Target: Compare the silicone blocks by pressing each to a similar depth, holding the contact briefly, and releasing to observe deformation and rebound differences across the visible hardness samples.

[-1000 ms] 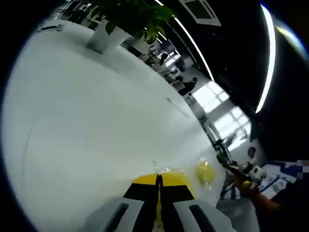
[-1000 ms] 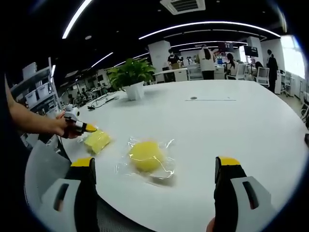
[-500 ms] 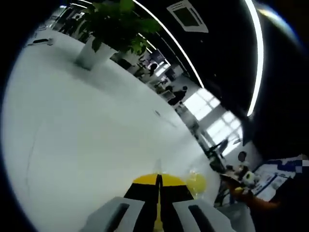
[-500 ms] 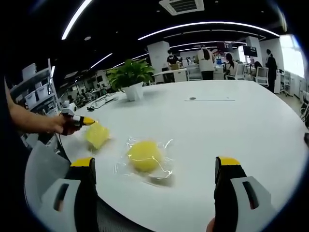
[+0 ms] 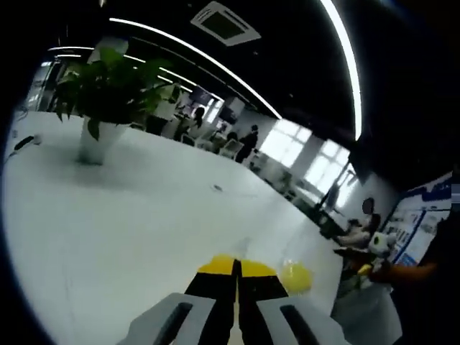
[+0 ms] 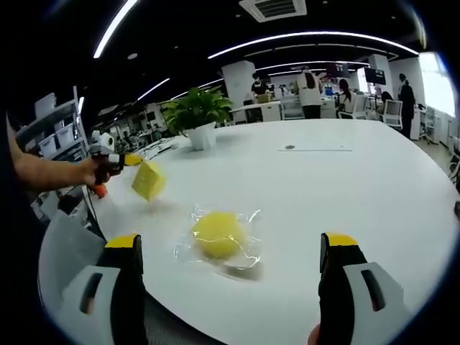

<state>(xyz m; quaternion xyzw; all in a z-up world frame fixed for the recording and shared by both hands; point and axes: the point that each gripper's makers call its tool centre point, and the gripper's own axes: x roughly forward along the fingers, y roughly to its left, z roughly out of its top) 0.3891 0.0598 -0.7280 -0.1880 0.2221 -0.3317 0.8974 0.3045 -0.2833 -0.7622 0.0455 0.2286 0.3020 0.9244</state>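
Left gripper (image 6: 129,160) clamped on a yellow block (image 6: 149,180), held off the table (image 6: 374,194) at far left; likely bagged, though too small to tell. Right gripper (image 6: 233,259) spread wide, empty, hovering near a round block (image 6: 218,233) lying bagged just ahead. Step in hand: squeeze-and-hold on the lifted sample. Next, probably: release, watch rebound, then press the round one to matching depth.

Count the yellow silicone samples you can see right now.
2. A square yellow block is held in the left gripper, lifted off the white table. A round yellow sample in clear wrap lies on the table. Others may be hidden.
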